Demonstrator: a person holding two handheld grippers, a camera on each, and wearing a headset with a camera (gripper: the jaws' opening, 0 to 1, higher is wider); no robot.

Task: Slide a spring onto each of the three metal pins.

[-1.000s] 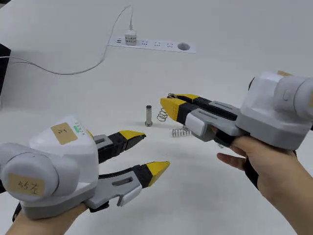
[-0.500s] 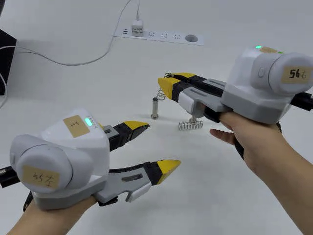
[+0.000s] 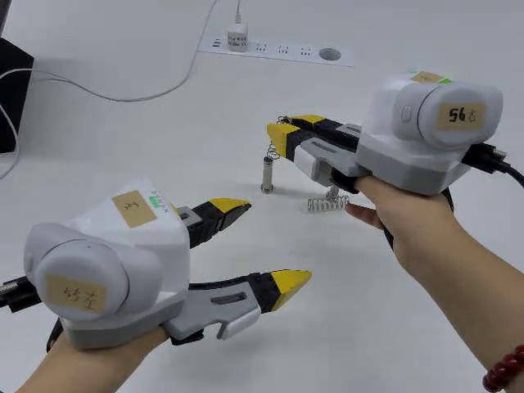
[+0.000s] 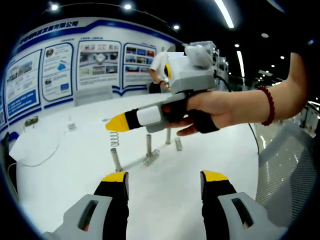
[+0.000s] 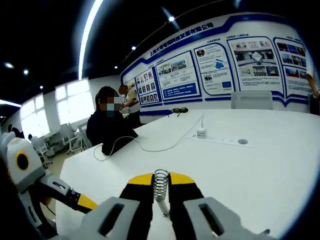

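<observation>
Now the right tongs [image 3: 282, 131] pinch a spring [image 3: 272, 151] just above a pin [image 3: 267, 174] — the left tongs [image 3: 274, 244] gape nearby.

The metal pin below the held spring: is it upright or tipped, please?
Upright: the metal pin stands on end on the table.

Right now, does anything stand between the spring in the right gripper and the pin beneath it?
Nothing visible does. The spring, clamped in the right gripper, hangs just over the pin; the left gripper is well away.
</observation>
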